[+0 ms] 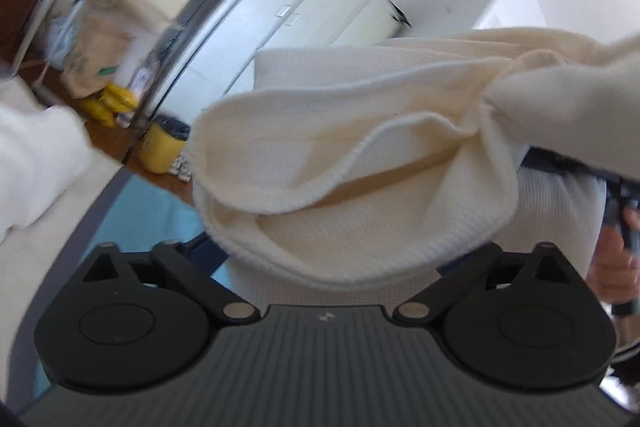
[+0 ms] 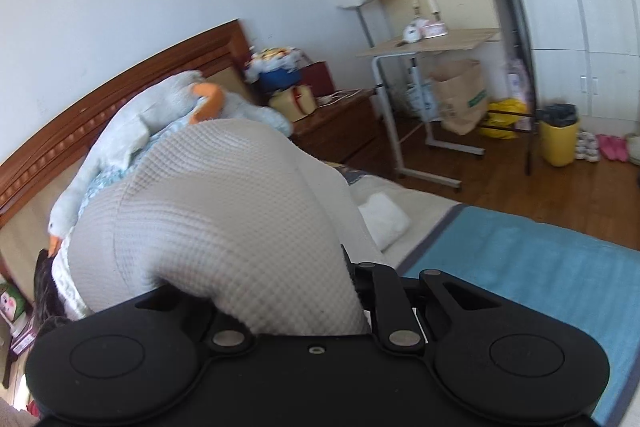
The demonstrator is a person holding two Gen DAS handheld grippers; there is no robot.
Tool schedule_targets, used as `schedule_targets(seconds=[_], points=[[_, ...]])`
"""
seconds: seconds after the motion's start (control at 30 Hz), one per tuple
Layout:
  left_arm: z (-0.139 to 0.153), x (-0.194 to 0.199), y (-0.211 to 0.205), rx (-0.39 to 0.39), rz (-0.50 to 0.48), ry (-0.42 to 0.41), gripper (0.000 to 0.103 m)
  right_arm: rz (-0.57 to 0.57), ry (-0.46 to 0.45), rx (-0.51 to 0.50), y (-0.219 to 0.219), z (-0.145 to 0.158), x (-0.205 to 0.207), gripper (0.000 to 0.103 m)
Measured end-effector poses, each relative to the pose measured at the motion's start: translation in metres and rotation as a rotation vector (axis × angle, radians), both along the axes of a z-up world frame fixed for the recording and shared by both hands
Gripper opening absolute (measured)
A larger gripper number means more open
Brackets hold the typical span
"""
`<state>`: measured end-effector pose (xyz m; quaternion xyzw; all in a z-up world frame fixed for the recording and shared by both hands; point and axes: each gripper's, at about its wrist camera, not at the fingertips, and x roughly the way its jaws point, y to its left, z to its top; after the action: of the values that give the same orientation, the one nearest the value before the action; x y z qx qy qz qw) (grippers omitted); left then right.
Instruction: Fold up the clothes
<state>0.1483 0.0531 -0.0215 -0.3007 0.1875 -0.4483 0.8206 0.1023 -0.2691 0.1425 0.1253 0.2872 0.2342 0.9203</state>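
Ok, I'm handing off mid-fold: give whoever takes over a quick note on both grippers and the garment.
Left gripper: open, nothing gripped; the cream waffle-knit garment hangs in front of it.
Right gripper: shut on that garment's fabric, which bunches up over it and hides its fingertips.
Place: the garment is lifted above the bed with the blue mat.
Done: no finished fold visible.
Left: probably regrip with the left, spread the garment flat, then fold.

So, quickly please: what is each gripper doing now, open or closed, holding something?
Left gripper: open, holding nothing.
Right gripper: closed on the cream waffle-knit garment.
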Motion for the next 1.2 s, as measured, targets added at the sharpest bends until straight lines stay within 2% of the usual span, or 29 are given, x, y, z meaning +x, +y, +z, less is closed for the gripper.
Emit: schedule_targets(seconds=[0.07,0.13,0.23,0.33,0.43,0.5,0.57,0.63,0.67,0.7,0.73,0.77,0.87,0.97,1.0,1.03,1.13,1.2], points=[[-0.004,0.003,0.037,-0.062,0.01,0.042,0.087,0.051,0.004,0.015,0.022,-0.004,0.011,0.018],[0.0,0.004,0.076,-0.092,0.084,0.06,0.087,0.12,0.008,0.04,0.046,-0.005,0.015,0.018],[0.024,0.003,0.134,-0.076,0.194,0.053,0.087,0.243,0.0,0.091,0.085,-0.001,0.035,0.018],[0.073,0.008,0.182,0.06,0.314,0.01,0.087,0.356,0.008,0.23,0.115,0.004,0.066,0.018],[0.118,0.035,0.213,0.205,0.394,-0.006,0.088,0.408,0.059,0.463,0.127,-0.008,0.114,0.018],[0.132,0.069,0.226,0.306,0.435,0.019,0.089,0.374,0.168,0.669,0.127,-0.038,0.16,0.019],[0.13,0.11,0.225,0.442,0.499,0.05,0.089,0.301,0.232,0.786,0.123,-0.08,0.204,0.02],[0.108,0.152,0.212,0.623,0.547,0.093,0.089,0.16,0.26,0.761,0.119,-0.131,0.242,0.027],[0.092,0.172,0.206,0.703,0.535,0.14,0.09,0.067,0.294,0.712,0.115,-0.16,0.257,0.038],[0.071,0.19,0.204,0.755,0.468,0.246,0.089,-0.009,0.349,0.651,0.111,-0.188,0.268,0.053],[0.048,0.2,0.205,0.779,0.43,0.363,0.086,-0.079,0.397,0.595,0.106,-0.214,0.277,0.053],[0.028,0.202,0.206,0.788,0.451,0.428,0.081,-0.123,0.416,0.566,0.102,-0.234,0.274,0.053],[-0.011,0.182,0.206,0.806,0.498,0.437,0.082,-0.24,0.462,0.487,0.09,-0.289,0.263,0.054],[-0.033,0.145,0.218,0.762,0.569,0.441,0.084,-0.153,0.379,0.541,0.076,-0.297,0.229,0.059],[-0.038,0.13,0.225,0.728,0.599,0.442,0.086,-0.131,0.389,0.563,0.076,-0.299,0.218,0.066],[-0.043,0.116,0.234,0.679,0.628,0.456,0.086,-0.109,0.399,0.586,0.075,-0.3,0.208,0.069],[-0.058,0.065,0.257,0.536,0.697,0.507,0.086,-0.042,0.424,0.645,0.076,-0.302,0.176,0.07],[-0.07,0.058,0.265,0.518,0.746,0.525,0.086,-0.013,0.38,0.607,0.086,-0.297,0.156,0.072]])
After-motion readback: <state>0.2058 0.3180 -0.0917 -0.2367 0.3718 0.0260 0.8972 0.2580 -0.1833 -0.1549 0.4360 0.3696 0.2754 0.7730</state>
